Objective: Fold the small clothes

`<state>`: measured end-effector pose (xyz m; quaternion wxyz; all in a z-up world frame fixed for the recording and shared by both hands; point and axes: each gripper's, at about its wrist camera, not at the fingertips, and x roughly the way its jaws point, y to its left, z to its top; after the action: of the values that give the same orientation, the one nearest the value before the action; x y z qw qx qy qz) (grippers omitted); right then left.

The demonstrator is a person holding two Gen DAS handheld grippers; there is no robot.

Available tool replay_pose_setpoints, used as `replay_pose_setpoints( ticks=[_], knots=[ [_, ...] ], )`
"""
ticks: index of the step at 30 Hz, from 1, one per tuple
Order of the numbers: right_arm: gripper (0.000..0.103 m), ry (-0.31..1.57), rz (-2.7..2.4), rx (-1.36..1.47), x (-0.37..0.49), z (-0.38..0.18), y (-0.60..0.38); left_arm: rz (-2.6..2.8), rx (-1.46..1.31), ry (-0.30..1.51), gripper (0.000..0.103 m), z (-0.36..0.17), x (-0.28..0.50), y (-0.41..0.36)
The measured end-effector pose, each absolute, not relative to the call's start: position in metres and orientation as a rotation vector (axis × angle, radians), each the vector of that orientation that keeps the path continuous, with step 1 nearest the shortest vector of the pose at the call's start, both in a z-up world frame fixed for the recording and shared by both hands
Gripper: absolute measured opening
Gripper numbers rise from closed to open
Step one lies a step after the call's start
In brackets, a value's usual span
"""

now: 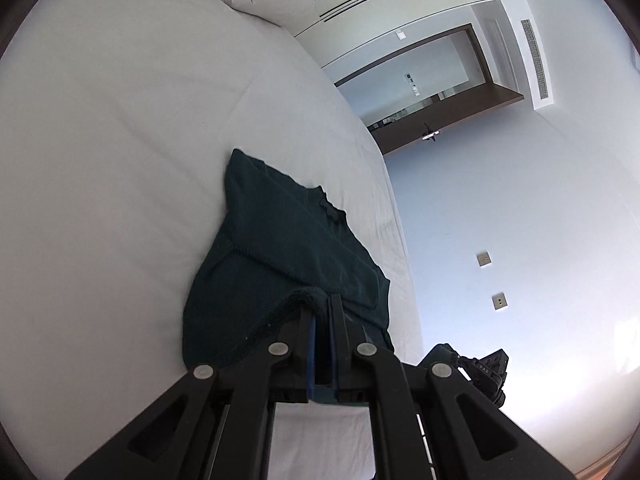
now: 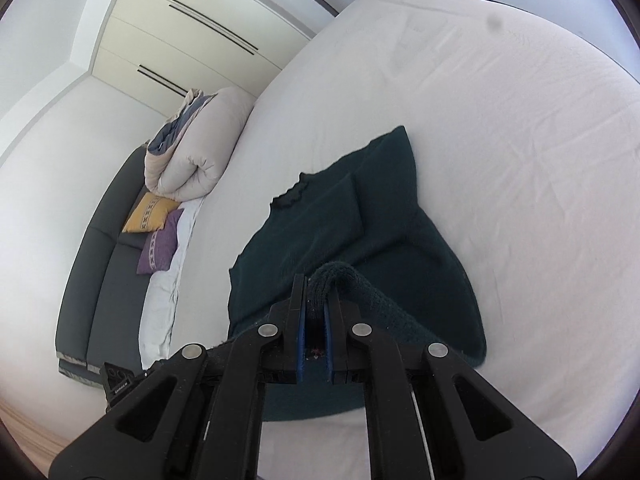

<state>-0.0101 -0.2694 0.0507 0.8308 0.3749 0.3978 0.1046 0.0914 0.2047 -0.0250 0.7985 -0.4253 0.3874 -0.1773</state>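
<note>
A white-sheeted bed (image 2: pixel 500 128) fills both views. At its far end lies a rolled beige duvet (image 2: pixel 196 148). Just beside the duvet, a yellow cushion (image 2: pixel 149 213) and a purple cushion (image 2: pixel 161 246) lean against the dark grey headboard (image 2: pixel 100 264). Cream wardrobe doors (image 2: pixel 192 28) stand behind the duvet.

A wide bed (image 2: pixel 500 120) covered with a smooth white sheet, faintly creased, carries everything. A dark green knitted sweater (image 2: pixel 360 232) lies spread on it near its edge, neck away from the cameras and its near hem lifted off the sheet. At the head end sit a rolled beige duvet (image 2: pixel 200 148), a yellow cushion (image 2: pixel 150 214) and a purple cushion (image 2: pixel 160 246).
</note>
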Motion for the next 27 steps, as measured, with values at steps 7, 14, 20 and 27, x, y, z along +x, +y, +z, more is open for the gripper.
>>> replay_pose_setpoints(
  ticks=[7, 14, 20, 27],
  knots=[
    [0.006, 0.852, 0.107, 0.824, 0.114, 0.027, -0.283, -0.311, -0.977, 0.873, 0.005, -0.049, 0.208, 0.215],
    [0.006, 0.863, -0.032, 0.853, 0.212, -0.022, -0.303, -0.215, -0.931, 0.927, 0.005, -0.087, 0.296, 0.213],
    [0.008, 0.974, -0.066, 0.806, 0.273, -0.066, -0.295, -0.151, -0.953, 0.996, 0.035, -0.13, 0.32, 0.216],
    [0.083, 0.851, -0.124, 0.756, 0.248, -0.047, -0.303, -0.154, -0.808, 0.906, 0.075, -0.101, 0.249, 0.216]
  ],
)
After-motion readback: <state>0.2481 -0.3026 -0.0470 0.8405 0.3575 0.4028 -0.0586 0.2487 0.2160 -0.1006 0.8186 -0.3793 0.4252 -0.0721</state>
